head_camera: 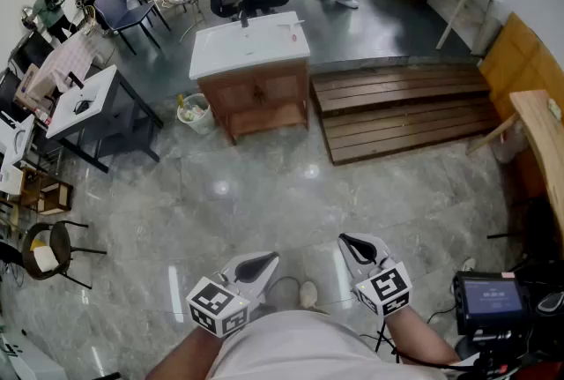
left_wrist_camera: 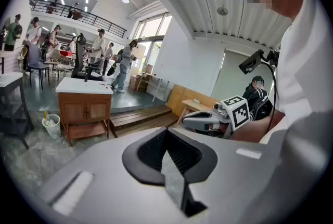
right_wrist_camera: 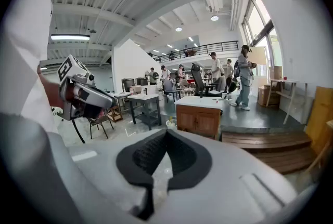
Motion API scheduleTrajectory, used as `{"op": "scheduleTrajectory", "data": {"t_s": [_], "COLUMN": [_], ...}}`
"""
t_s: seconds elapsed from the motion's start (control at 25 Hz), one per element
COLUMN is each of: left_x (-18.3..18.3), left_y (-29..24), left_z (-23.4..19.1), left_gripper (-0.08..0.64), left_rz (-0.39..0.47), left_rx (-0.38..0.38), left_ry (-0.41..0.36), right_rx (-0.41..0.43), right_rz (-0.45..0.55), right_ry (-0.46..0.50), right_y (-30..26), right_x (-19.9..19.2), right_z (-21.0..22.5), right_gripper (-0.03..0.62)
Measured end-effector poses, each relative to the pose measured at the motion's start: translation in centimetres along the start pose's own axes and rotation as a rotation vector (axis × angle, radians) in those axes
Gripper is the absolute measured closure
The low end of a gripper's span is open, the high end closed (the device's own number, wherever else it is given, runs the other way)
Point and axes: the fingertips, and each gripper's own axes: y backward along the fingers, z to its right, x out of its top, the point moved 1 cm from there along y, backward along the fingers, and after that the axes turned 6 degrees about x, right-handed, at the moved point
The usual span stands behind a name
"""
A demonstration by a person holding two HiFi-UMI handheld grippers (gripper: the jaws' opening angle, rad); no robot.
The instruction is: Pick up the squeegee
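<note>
Squeegee cannot be picked out in any view, so its place is unknown; the pickup looks not yet begun; left gripper [head_camera: 263, 262] and right gripper [head_camera: 352, 243] hang near the person's body, jaws together, empty; white-topped cabinet [head_camera: 251, 92] stands far off.

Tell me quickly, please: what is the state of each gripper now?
Left gripper: closed, holding nothing.
Right gripper: closed, holding nothing.

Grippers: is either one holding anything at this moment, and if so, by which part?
Nothing is held. The left gripper and the right gripper both have their jaws closed together with nothing between them, above the floor.
</note>
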Motion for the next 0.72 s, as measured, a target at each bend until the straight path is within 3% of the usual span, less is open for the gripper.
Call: {"op": "scheduleTrajectory", "data": {"t_s": [0.36,0.72], "left_x": [1.0,3.1], "left_y": [1.0,-0.4], "left_z": [-4.8,-14.1], "left_gripper": [0.554,0.554], "left_rz": [0.039,0.076], "left_rx": [0.086,0.063], "left_ry": [0.040,0.071], "right_rx": [0.034,0.010], "right_rz": [-0.002,-0.014], "right_ry": [0.035,0.036], "right_y": [-3.4,-12.6], "right_x": [1.6,5.1], "right_z": [0.2,1.9], "right_gripper": [0.591,0.591]}}
